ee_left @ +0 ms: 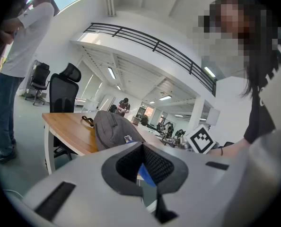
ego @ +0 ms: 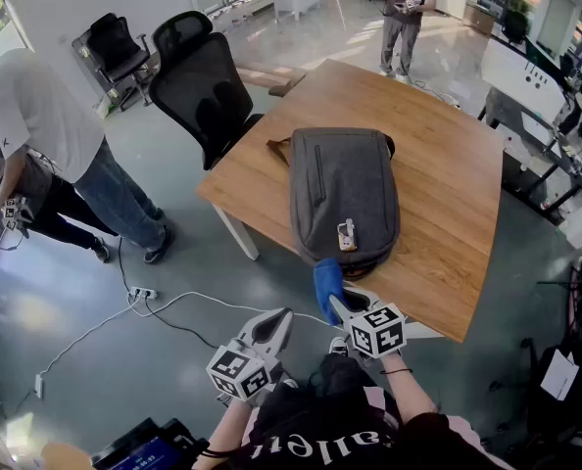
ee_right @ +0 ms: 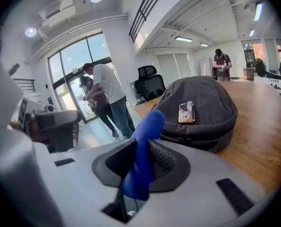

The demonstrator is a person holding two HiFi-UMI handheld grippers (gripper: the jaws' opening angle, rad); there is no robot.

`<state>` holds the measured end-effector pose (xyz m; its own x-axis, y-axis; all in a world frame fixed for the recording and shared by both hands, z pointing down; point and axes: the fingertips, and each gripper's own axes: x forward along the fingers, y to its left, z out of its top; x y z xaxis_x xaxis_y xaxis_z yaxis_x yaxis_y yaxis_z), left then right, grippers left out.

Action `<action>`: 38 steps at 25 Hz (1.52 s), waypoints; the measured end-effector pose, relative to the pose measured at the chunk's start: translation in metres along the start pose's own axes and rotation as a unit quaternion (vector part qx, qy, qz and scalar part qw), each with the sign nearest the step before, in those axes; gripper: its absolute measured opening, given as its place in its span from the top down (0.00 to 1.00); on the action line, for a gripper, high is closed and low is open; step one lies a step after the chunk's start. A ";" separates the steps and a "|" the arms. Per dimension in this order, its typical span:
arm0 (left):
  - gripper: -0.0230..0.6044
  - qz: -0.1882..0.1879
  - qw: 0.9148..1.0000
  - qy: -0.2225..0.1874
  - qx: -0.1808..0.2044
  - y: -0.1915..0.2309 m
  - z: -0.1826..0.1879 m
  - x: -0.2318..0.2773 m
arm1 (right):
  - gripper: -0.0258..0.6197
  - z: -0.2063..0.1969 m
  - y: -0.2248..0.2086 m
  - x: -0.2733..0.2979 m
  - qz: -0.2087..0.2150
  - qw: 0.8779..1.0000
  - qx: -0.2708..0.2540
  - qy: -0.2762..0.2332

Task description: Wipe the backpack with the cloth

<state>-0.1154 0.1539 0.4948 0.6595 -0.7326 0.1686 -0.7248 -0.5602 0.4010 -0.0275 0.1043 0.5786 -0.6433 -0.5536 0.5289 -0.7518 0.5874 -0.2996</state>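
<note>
Backpack: the grey backpack (ego: 344, 199) is lying flat on the wooden table (ego: 448, 204), near the edge closest to the person.
Right gripper (ego: 342, 306): its jaws are pinching the blue cloth (ego: 326, 287).
Cloth: it is sticking up just beside the backpack's near end (whether it is touching, I cannot tell).
Left gripper (ego: 276, 323): it is hovering off the table, jaws pressed together, gripping nothing.

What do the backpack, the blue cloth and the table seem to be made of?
Backpack: woven fabric, probably polyester, matte mottled grey; stitched seams and a zip show.
Cloth: soft microfibre or terry, deep blue; nubbly surface, bends limply.
Table: wood or wood-look laminate, smooth with slight sheen; grain lines run along the top.
</note>
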 end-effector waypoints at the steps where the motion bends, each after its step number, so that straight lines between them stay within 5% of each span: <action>1: 0.96 0.002 1.000 0.000 -0.002 -0.001 0.004 0.005 | 0.83 0.000 -0.006 0.002 0.001 1.000 -0.008 0.010; 9: 0.96 0.024 1.000 -0.004 -0.015 -0.004 0.002 0.070 | 0.83 -0.023 -0.084 0.014 -0.008 0.991 -0.098 0.085; 21: 0.96 0.054 0.998 -0.012 -0.022 -0.001 0.007 0.125 | 0.83 -0.036 -0.172 -0.020 -0.019 0.994 -0.058 0.093; 38: 0.96 0.011 1.000 -0.001 -0.015 0.002 0.034 0.179 | 0.83 -0.016 -0.288 -0.052 -0.119 0.988 -0.017 0.100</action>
<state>-0.0056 0.0085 0.4948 0.6427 -0.7458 0.1752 -0.7328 -0.5319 0.4244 0.2249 -0.0271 0.6500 -0.4055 -0.5528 0.7280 -0.8709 0.4756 -0.1239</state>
